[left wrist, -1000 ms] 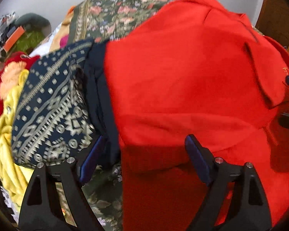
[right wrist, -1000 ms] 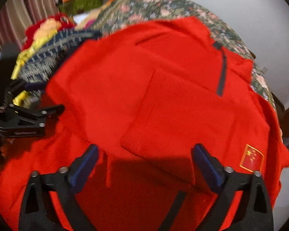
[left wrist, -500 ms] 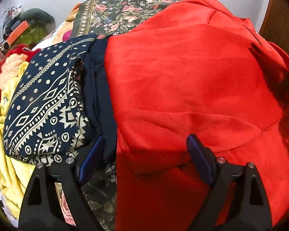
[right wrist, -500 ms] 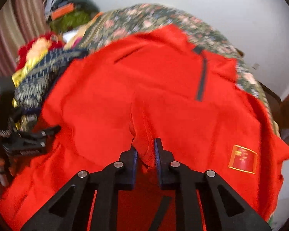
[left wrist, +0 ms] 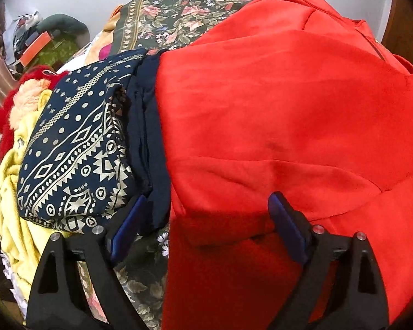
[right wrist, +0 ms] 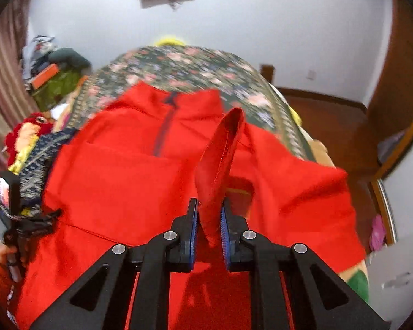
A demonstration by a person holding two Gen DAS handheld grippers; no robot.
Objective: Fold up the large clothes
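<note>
The right claw (right wrist: pixel 208 227), wide open a second ago, now pinches a fold of the red top (right wrist: pixel 118 181) and lifts it off the bed (right wrist: pixel 184 66): a sleeve fold is starting. The left claw (left wrist: pixel 206 228) is opening, empty, over the top's left edge beside the navy patterned cloth (left wrist: pixel 77 151). Open room lies rightward.

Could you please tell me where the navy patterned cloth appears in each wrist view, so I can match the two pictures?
Left wrist: the navy patterned cloth fills the left-centre, folded, against the red garment.
Right wrist: the same cloth is a thin strip at the left edge, left of the red garment.
Shared landmark: the floral bedspread behind both.
</note>
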